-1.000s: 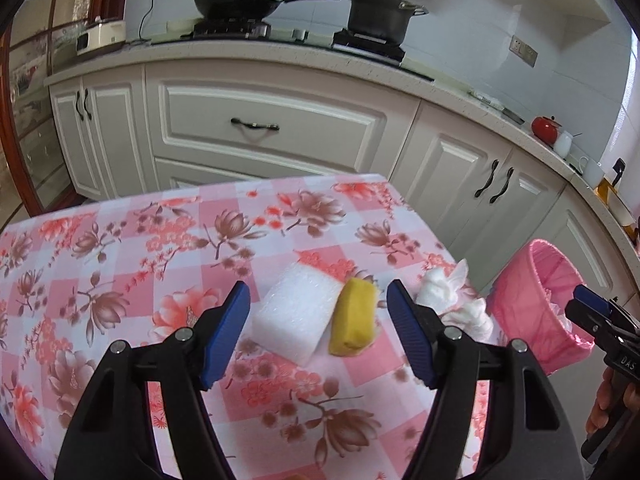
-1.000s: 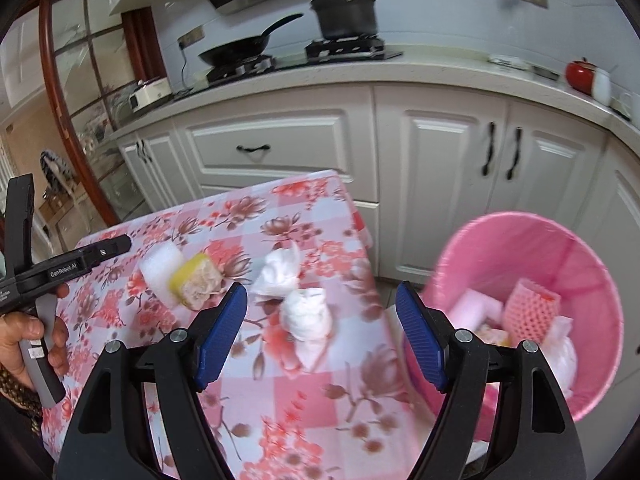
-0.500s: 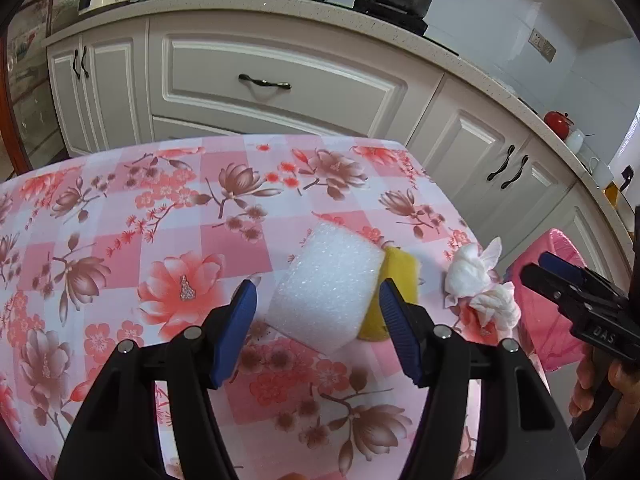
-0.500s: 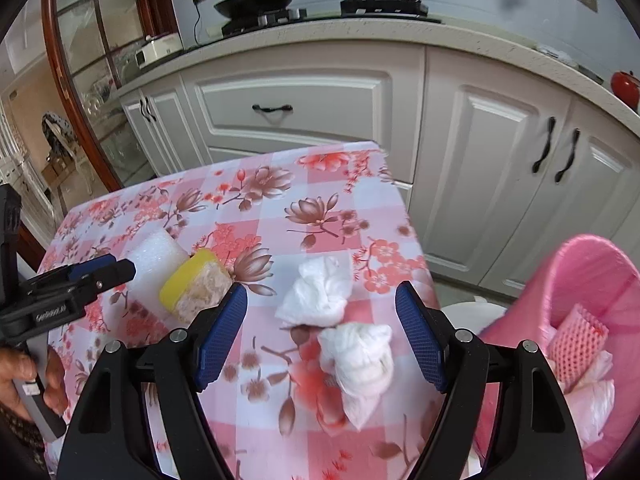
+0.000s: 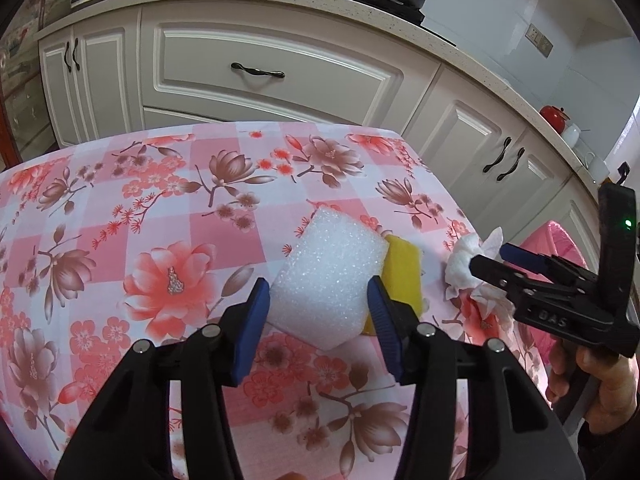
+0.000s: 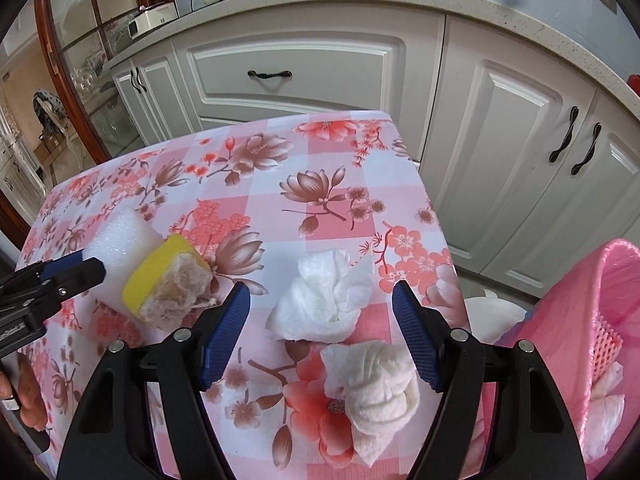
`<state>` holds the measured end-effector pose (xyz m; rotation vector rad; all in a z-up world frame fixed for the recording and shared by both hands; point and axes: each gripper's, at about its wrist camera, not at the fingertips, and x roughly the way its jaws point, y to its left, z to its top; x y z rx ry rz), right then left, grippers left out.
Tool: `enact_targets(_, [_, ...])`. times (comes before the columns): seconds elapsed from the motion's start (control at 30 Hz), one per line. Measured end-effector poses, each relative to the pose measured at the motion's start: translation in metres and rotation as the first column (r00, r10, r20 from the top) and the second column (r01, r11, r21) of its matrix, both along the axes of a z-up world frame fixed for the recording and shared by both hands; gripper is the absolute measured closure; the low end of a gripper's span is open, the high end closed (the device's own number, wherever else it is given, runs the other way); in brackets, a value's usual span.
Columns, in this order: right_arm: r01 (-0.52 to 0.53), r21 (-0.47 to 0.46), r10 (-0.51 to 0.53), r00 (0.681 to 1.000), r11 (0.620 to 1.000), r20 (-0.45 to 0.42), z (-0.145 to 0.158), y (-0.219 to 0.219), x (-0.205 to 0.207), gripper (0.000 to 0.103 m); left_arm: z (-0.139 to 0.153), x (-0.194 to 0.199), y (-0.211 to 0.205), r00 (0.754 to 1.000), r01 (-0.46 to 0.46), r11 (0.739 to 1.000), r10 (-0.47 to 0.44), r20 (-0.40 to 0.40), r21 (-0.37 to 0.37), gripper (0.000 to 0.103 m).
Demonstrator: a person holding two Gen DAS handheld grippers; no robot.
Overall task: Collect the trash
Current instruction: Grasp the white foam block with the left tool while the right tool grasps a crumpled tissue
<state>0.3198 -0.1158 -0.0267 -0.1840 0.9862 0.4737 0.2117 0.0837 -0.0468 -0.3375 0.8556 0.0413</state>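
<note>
White foam block sits between my spread left tool; right tool spread around crumpled white tissue.

You see a pink-and-white checked cloth with coral and brown flowers. On it: a white foam block, a yellow sponge and two white tissues — beside a pink bin. Both tools — black, blue pads.
</note>
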Motion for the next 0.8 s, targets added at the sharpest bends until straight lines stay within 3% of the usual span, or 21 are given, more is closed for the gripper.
enact_targets(0.1, [-0.006,-0.015,0.006,1.000,1.000,-0.006,-0.004,0.004,0.002,0.045,0.000,-0.001,0.001,1.000,-0.003,1.000,0.003,0.004,-0.007,0.056])
enact_targets(0.33, [-0.034,-0.015,0.033,0.999,0.999,-0.032,-0.011,0.009,0.004,0.077,0.002,-0.007,0.001,1.000,-0.006,1.000,0.006,0.013,-0.010,0.061])
enact_targets(0.53, [-0.053,0.002,0.053,0.999,0.999,-0.011,-0.003,0.011,-0.001,0.082,0.009,-0.012,0.007,0.999,-0.028,1.000,0.028,0.029,-0.006,0.073])
enact_targets(0.8, [-0.071,0.033,0.071,0.997,0.997,0.021,0.013,0.012,-0.012,0.083,0.009,-0.016,0.009,0.999,-0.030,1.000,0.030,0.030,-0.005,0.072])
